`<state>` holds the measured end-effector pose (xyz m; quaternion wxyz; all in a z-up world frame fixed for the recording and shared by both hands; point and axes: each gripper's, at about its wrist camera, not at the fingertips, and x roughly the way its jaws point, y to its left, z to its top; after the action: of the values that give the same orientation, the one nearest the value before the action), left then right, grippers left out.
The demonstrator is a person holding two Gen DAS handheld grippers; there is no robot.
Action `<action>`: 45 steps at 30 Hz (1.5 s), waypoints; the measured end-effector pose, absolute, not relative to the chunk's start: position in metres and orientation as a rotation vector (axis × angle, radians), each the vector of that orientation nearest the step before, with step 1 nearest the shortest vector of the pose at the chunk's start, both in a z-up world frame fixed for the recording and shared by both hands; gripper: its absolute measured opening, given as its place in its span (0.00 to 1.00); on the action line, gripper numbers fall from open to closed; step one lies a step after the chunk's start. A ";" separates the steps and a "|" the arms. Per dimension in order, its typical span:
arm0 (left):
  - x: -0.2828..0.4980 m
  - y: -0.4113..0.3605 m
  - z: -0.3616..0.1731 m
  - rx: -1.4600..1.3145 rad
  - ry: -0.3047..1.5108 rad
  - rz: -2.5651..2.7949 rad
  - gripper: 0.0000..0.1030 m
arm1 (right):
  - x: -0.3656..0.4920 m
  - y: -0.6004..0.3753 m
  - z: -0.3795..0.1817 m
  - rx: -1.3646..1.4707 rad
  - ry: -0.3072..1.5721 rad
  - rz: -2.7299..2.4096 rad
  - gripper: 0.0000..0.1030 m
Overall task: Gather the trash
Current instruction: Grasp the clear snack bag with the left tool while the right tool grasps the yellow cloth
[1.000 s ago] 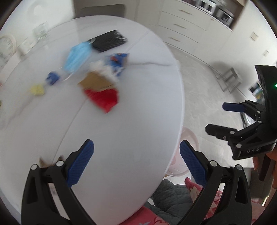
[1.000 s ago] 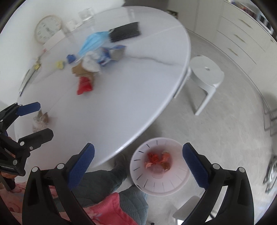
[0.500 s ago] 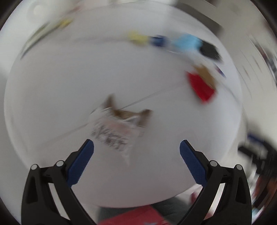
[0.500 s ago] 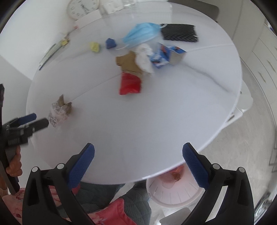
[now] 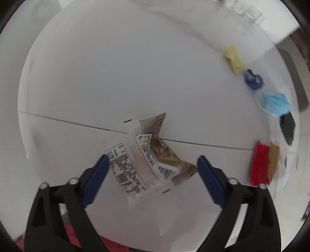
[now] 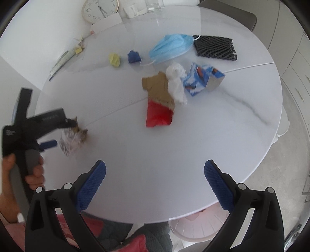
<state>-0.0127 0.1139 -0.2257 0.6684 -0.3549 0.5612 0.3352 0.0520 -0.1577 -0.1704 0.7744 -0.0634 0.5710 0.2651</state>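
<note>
A crumpled clear and brown snack wrapper (image 5: 147, 155) lies on the round white table (image 5: 116, 77), between the open fingers of my left gripper (image 5: 153, 168). It also shows in the right wrist view (image 6: 72, 137), with the left gripper (image 6: 60, 133) around it. My right gripper (image 6: 155, 174) is open and empty above the table's near edge. Further trash lies mid-table: a red wrapper (image 6: 158, 114), brown cardboard (image 6: 158, 89), white tissue (image 6: 175, 81), a blue carton (image 6: 203, 78), a blue face mask (image 6: 170, 48), a blue wad (image 6: 133, 56) and a yellow wad (image 6: 114, 59).
A black mesh mat (image 6: 216, 48) lies at the table's far right. A clock (image 6: 99, 8) and glassware stand at the back wall. A pink bin (image 6: 195, 225) stands on the floor below the near edge. A white stool (image 6: 282, 124) is at the right.
My left gripper has swung left from the bin side to the snack wrapper and now straddles it. The right gripper has risen from over the bin to above the table.
</note>
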 end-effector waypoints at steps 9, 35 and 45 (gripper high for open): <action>-0.014 0.116 -0.249 -0.885 1.320 0.753 0.41 | 0.060 -0.152 -0.168 -0.139 1.236 0.563 0.98; 0.027 0.154 -0.182 -0.534 1.240 0.390 0.24 | 0.127 -0.028 -0.148 -0.244 1.120 0.673 0.98; 0.091 0.245 -0.196 -0.400 1.242 0.431 0.24 | 0.213 0.119 -0.199 -0.356 1.175 0.793 0.90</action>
<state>0.0909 0.2451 -0.1964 0.7730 -0.1846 0.5734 0.1991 0.2130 0.1188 -0.1991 0.7447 -0.1627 0.5365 0.3619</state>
